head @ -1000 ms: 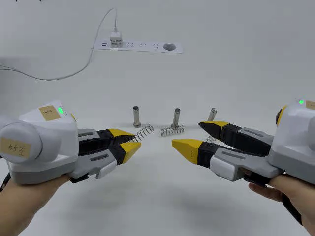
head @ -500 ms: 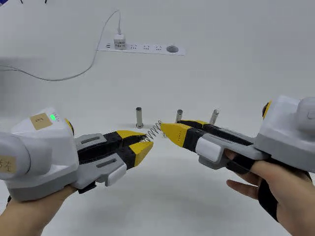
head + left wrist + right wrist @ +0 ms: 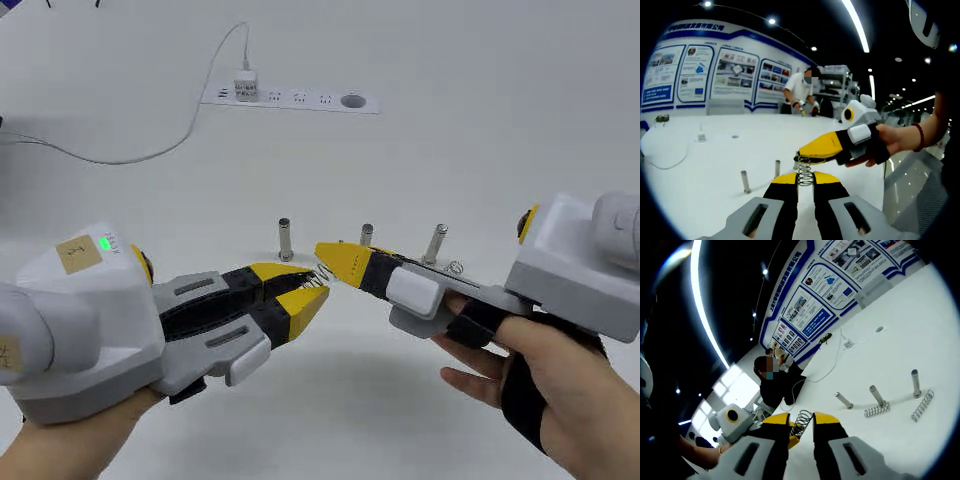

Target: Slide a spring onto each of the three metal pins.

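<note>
Three upright metal pins (image 3: pixel 285 238) (image 3: pixel 366 235) (image 3: pixel 435 242) stand in a row on the white bench. All three are bare, and they also appear as pins (image 3: pixel 877 395) in the right gripper view. My left gripper (image 3: pixel 312 283) is shut on one end of a small steel spring (image 3: pixel 322 272), held just in front of the pins. In the left gripper view the spring (image 3: pixel 804 172) rises from the left gripper (image 3: pixel 804 177). From the right, my right gripper (image 3: pixel 322 252) has closed on the spring's (image 3: pixel 801 422) other end. Two more springs (image 3: pixel 876 410) (image 3: pixel 922 405) lie beside the pins.
A white power strip (image 3: pixel 290 98) with a plugged charger and cable lies at the back of the bench (image 3: pixel 330 400). A person (image 3: pixel 801 92) stands working at the far side of the bench. Open bench surface lies in front of the pins.
My right gripper, open a second ago at the right, has swung left and closed on the spring that the left gripper holds. The left gripper has edged right and forward.
</note>
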{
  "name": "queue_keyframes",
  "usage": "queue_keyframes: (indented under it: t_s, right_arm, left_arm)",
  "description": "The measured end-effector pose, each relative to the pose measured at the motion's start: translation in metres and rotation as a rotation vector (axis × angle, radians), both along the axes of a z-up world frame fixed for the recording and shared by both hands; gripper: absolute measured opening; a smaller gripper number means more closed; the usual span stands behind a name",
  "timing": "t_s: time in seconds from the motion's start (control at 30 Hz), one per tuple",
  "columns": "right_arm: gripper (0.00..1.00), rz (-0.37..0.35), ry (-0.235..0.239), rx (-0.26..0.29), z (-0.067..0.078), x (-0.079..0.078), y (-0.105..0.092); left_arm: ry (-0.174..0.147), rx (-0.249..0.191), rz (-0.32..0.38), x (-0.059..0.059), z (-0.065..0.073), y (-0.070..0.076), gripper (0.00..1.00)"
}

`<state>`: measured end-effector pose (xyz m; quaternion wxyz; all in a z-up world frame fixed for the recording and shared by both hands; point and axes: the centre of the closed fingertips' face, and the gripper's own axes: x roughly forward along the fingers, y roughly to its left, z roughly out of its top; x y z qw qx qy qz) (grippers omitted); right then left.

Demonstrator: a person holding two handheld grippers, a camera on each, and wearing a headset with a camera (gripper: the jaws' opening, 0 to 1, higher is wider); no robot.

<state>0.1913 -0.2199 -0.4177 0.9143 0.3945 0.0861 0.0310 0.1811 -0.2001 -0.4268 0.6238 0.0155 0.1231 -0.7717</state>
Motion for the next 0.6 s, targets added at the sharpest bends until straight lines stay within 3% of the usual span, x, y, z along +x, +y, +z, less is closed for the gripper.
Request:
queue_keyframes:
  t_s: [0.2, 0.4, 0.6]
  right_arm:
    - [0.14, -0.005, -0.010, 0.046, 0.0003, -0.0001, -0.0019]
    - [0.12, 0.001, -0.020, 0.068, 0.0011, -0.0002, 0.0000]
    - [0.11, 0.034, -0.026, -0.018, 0.0019, -0.0001, 0.0056]
  left_arm:
    - [0.006, -0.011, 0.003, 0.0002, 0.0030, -0.0002, 0.10]
    - [-0.010, -0.002, -0.003, -0.0008, 0.0012, -0.0009, 0.10]
    - [-0.045, 0.024, -0.008, -0.0015, -0.0044, -0.0018, 0.11]
